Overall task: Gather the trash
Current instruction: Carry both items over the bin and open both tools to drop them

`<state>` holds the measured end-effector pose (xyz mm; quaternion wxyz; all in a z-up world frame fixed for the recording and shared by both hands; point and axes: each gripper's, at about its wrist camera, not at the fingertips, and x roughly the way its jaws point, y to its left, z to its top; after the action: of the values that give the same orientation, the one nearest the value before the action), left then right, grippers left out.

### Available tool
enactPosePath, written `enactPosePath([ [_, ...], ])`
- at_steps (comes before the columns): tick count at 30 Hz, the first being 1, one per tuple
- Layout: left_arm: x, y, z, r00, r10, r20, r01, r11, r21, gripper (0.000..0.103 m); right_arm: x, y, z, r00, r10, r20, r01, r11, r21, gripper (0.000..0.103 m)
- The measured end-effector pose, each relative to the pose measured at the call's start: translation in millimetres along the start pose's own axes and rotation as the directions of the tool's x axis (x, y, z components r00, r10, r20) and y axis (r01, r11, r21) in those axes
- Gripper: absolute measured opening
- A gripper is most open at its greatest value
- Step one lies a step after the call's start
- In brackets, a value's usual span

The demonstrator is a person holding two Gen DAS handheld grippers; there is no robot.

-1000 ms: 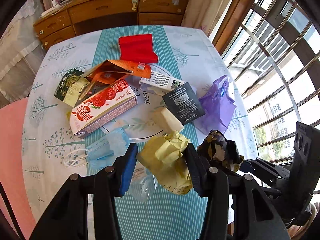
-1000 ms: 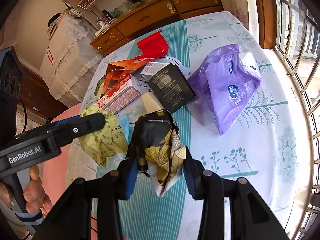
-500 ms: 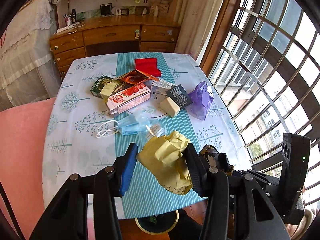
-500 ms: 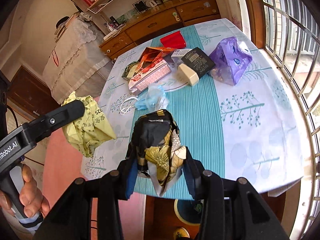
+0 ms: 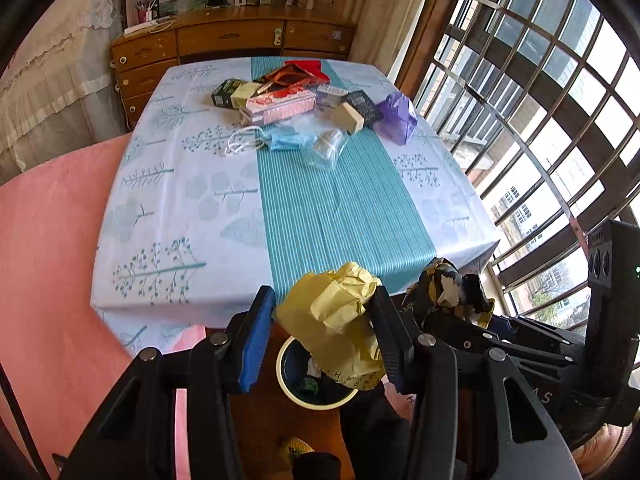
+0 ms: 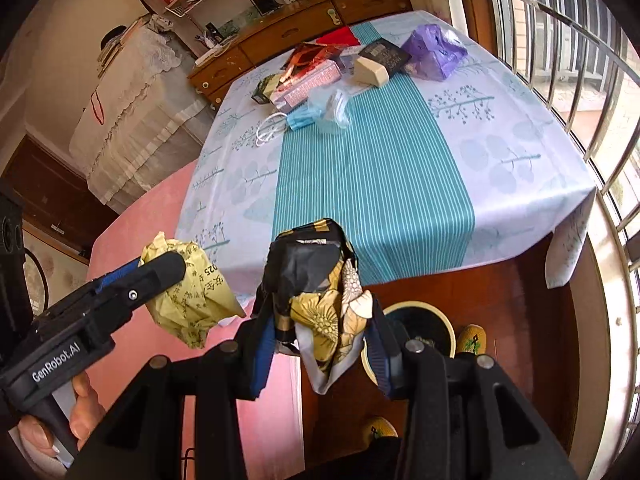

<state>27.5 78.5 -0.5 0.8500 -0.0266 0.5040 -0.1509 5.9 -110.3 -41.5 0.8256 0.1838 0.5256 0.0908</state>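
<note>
Left tongs (image 5: 322, 330): I clamp the yellow paper wad (image 5: 340, 320) above the bin (image 5: 286, 380).
Right tongs (image 6: 320, 344): I clamp the black-gold wrapper (image 6: 320, 292).
Left to do: release both; rest of the trash pile (image 5: 304, 100) waits on the table (image 5: 180, 208).

- The left gripper (image 5: 324, 332), carrying its crumpled yellow paper (image 5: 340, 320), is now back past the table (image 5: 168, 208) edge, over the round bin (image 5: 316, 376) on the floor (a second ago it hung over the litter pile).
- The right gripper (image 6: 320, 344) with its black-and-gold wrapper (image 6: 320, 288) has likewise pulled off the tabletop.
- The bin and floor have come into view.
</note>
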Motion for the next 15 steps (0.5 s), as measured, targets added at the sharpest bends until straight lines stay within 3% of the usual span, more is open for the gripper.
enactPosePath([
  [7,29.6,-0.1,-44.1,0.995,0.002,-0.099,-0.004,1.0,-0.021,0.047,28.2,-13.2,-47.4,0.993,-0.041,-0.113,0.044,0.999,0.026,0.041],
  [15,102.9,2.6,-86.7,0.979,0.013,-0.203,-0.03,0.996,-0.079,0.048,90.7,-51.2,-85.3,0.966,-0.096,-0.242,0.106,0.994,0.029,0.041],
])
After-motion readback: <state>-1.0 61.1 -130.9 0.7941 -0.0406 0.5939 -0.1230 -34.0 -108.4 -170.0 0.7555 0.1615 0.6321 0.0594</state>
